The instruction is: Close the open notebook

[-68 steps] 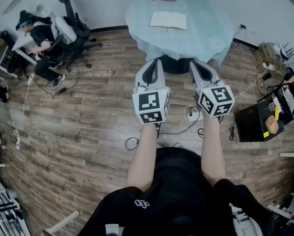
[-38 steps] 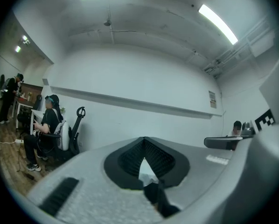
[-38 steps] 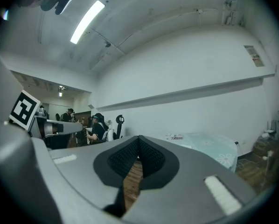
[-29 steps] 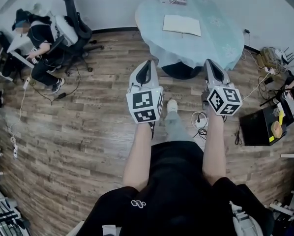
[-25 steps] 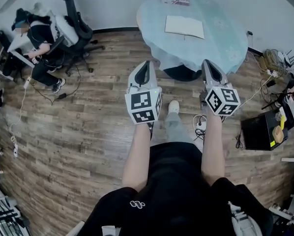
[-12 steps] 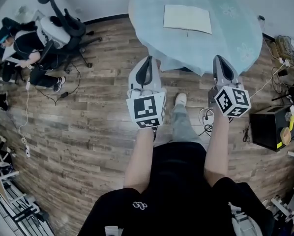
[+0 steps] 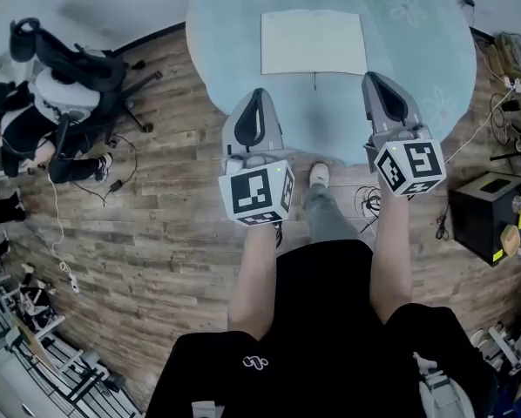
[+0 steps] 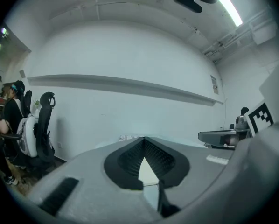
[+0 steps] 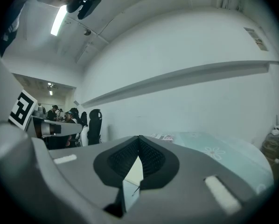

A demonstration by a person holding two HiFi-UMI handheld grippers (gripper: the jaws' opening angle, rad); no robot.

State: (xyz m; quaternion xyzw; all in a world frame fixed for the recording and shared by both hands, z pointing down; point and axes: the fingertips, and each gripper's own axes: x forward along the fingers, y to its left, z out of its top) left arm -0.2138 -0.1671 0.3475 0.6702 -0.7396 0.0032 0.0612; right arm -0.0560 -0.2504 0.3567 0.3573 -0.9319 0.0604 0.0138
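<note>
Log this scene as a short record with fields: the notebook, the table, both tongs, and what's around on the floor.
notebook: open, lying flat, pages up
table: round, covered by a pale blue cloth; holds the notebook
left tongs: shut, empty, tip short of the notebook
right tongs: shut, empty, tip short of the notebook
floor: wood planks; office chair at left, black box at right
task status: notebook not yet closed, nothing touching it
</note>
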